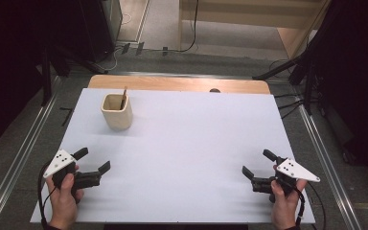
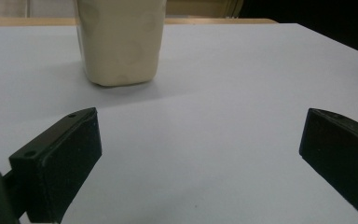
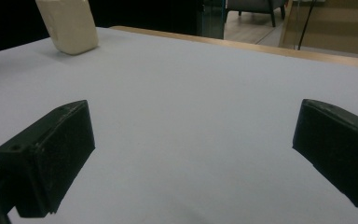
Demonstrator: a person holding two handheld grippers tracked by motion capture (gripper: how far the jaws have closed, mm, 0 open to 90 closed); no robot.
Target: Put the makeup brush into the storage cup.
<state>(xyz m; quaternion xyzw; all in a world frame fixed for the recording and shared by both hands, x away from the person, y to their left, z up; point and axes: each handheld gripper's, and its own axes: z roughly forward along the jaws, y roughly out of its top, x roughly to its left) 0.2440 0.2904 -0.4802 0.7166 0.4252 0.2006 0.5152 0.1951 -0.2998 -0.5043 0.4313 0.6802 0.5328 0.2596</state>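
Note:
A cream square cup (image 1: 117, 111) stands upright at the back left of the white table top (image 1: 182, 143), with a thin brown stick (image 1: 124, 96) leaning inside it. My left gripper (image 1: 93, 160) rests near the front left edge, held by a hand, its jaws wide apart with nothing between them. The cup (image 2: 120, 41) stands ahead of it in the left gripper view. My right gripper (image 1: 258, 163) sits at the front right, also open and empty. The cup (image 3: 68, 24) is far off in the right gripper view.
The white sheet covers a wooden table whose far edge (image 1: 177, 84) shows bare wood. Metal rails (image 1: 26, 148) run along both sides on the grey floor. Dark stands and cables sit beyond the table.

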